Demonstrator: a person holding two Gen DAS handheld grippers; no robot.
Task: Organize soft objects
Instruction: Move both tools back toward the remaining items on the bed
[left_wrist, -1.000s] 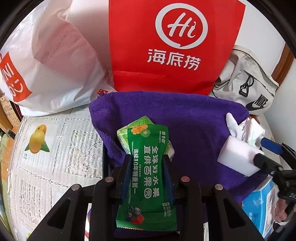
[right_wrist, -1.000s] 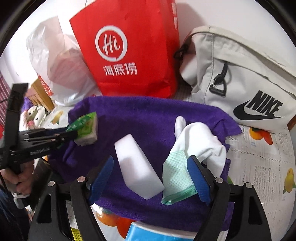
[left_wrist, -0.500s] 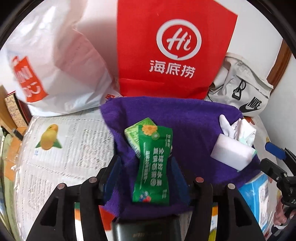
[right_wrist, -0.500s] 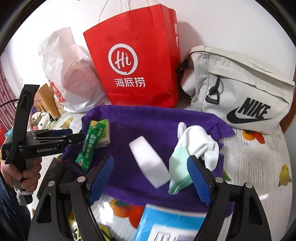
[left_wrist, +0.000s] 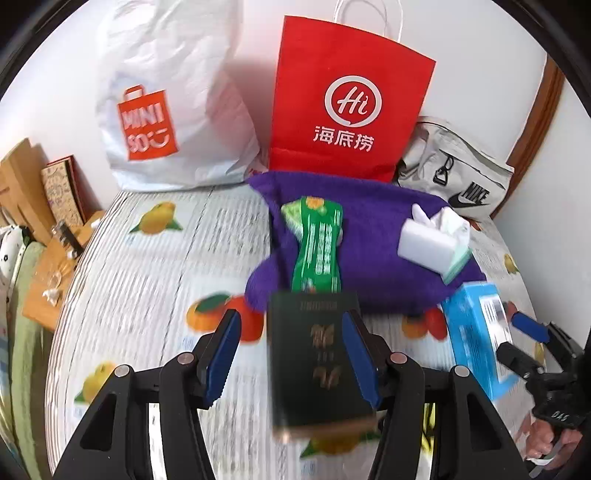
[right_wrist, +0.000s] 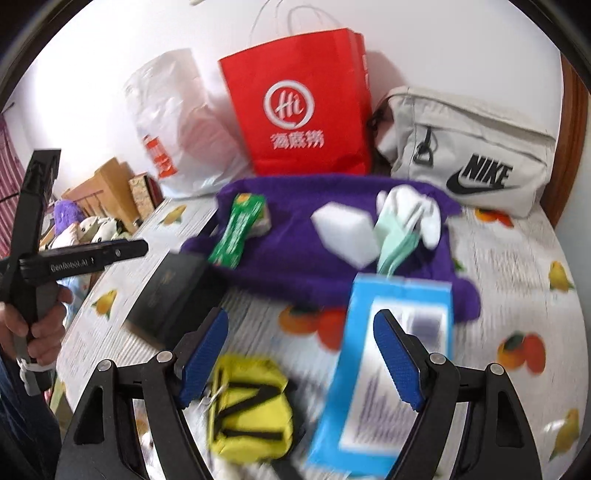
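Observation:
A purple towel (left_wrist: 373, 266) (right_wrist: 295, 258) lies spread on the table. On it rest a green wipes packet (left_wrist: 317, 243) (right_wrist: 240, 229), a white sponge block (left_wrist: 424, 243) (right_wrist: 343, 232) and a white and mint sock (left_wrist: 448, 221) (right_wrist: 406, 218). My left gripper (left_wrist: 291, 354) (right_wrist: 140, 247) is open and drawn back from the towel. It hovers over a dark green box (left_wrist: 317, 365) (right_wrist: 170, 295) that lies flat on the table, untouched. My right gripper (right_wrist: 301, 358) (left_wrist: 511, 336) is open too. It hangs above a yellow pouch (right_wrist: 247, 406) and a blue tissue pack (right_wrist: 384, 369) (left_wrist: 480, 332).
A red paper bag (left_wrist: 347, 103), a white plastic shopping bag (left_wrist: 166, 103) and a grey Nike bag (right_wrist: 469, 151) stand against the wall behind the towel. The fruit-print tablecloth (left_wrist: 147, 280) drops off at the left, where boxes (left_wrist: 26, 184) and plush toys (right_wrist: 85, 225) sit.
The left gripper opened and let go of the green packet, which now lies on the towel. Both grippers pulled back and up from the towel, bringing the dark box, yellow pouch and blue pack into view.

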